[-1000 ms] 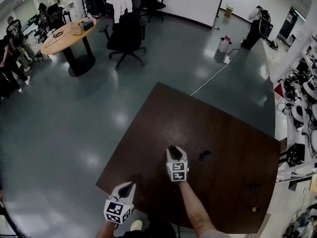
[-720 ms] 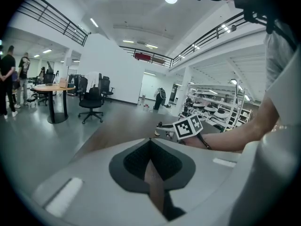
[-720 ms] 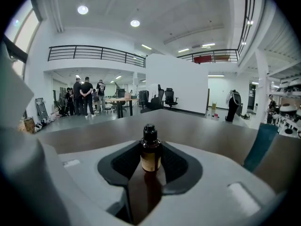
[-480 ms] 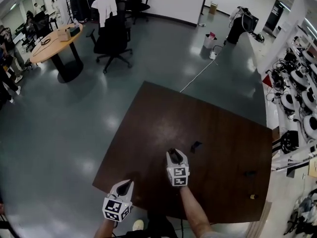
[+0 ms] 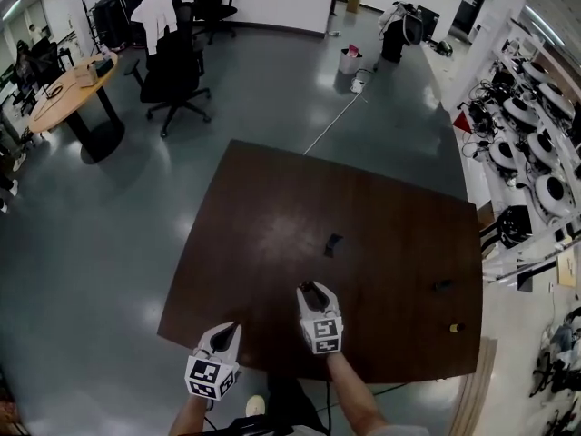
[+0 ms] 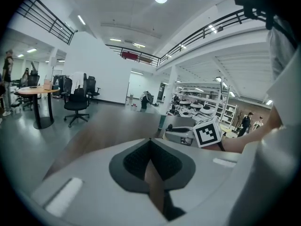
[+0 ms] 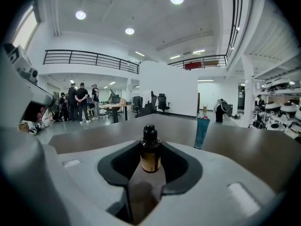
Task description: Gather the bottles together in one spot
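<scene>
My right hand-held gripper (image 5: 310, 289) hovers over the near part of the brown surface (image 5: 272, 198) with its jaws apart and nothing clamped. Framed in the gap between them, but standing ahead of the tips and clear of them, is a dark amber bottle (image 7: 150, 150) with a black cap, upright. A teal bottle (image 7: 201, 132) stands upright farther off to its right, well apart from it. My left hand-held gripper (image 5: 231, 331) is at the near left edge of the surface, jaws closed together, holding nothing
</scene>
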The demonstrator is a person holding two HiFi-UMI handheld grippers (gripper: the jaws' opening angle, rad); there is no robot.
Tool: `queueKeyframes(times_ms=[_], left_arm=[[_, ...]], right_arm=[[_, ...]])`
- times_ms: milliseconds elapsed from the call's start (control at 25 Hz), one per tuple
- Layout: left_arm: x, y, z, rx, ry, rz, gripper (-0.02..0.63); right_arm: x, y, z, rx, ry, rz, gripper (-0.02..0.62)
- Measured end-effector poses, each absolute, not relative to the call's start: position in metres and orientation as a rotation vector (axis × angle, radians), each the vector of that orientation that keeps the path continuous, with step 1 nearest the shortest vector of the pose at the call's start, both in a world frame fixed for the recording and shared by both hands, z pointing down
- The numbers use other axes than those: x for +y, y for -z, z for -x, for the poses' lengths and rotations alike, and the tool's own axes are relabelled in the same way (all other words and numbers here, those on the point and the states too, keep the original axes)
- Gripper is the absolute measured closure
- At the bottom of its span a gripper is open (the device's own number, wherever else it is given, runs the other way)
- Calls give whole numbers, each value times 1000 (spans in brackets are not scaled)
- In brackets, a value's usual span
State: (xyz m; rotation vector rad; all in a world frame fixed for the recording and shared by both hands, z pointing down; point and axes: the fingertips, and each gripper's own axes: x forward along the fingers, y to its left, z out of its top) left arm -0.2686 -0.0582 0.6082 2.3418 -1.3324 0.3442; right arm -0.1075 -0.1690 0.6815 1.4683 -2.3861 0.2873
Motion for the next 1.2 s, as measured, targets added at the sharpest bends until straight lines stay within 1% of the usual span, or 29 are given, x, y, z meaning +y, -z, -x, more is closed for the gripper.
queueKeyframes(times_ms=[520,760,1200], left_arm=[[-42,-610,232,-1212,-379,-2417,606],[-37,-612,223,-1201,-393,-2424,606],[-29,-618,225,-1215,-411,-2413,606]], right_arm=[[-101,-713,84,-2316,-366,-1511,462],[-91,-731,77,-2301,-405,-1507,462],[-86,-738,76,-2311,-381,-1482,462]])
